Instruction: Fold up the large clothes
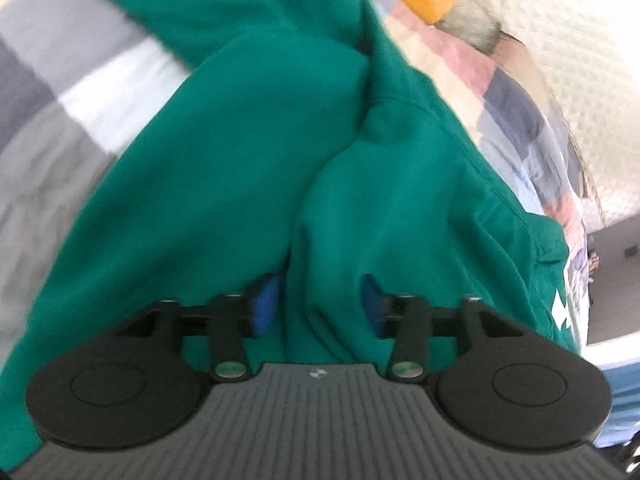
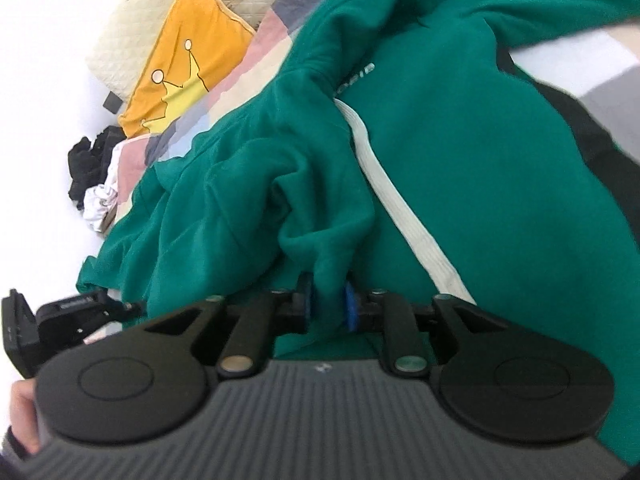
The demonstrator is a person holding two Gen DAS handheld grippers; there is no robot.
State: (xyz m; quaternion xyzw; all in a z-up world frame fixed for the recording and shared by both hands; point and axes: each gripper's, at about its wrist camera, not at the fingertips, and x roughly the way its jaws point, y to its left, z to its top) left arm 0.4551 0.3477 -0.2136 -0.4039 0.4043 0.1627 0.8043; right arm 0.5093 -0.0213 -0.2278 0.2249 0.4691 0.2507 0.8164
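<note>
- A patchwork bedspread [image 1: 68,80] of grey, white and pink squares is seen filling the upper left and right of the left wrist view; the whole scene is laid out on it.
- A large green sweatshirt [image 1: 248,152] is spread across the middle of both views, rumpled into thick folds, with white print at the lower right edge of the left wrist view and a pale band [image 2: 384,176] running diagonally down the centre of the right wrist view.
- The garment is judged soft, limp and fairly heavy for cloth: it can be expected to sag and drag when lifted, so hold is best taken at a hem, cuff or seam, where the layers are doubled and slipping is less likely.
- An orange cushion [image 2: 180,60] with a crown drawing is shown at the upper left of the right wrist view, beside a cream quilted pillow [image 2: 132,40].
- The left gripper [image 1: 320,304] is shown at lower centre, its jaws parted; a ridge of green fabric lies between the blue pads [image 1: 266,308] but is not seen to be pressed.
- The right gripper [image 2: 328,308] is shown at lower centre with a narrow fold between its jaws; whether the fold is squeezed cannot be told.
- A hand [image 2: 22,416] is glimpsed at the lower left edge.
</note>
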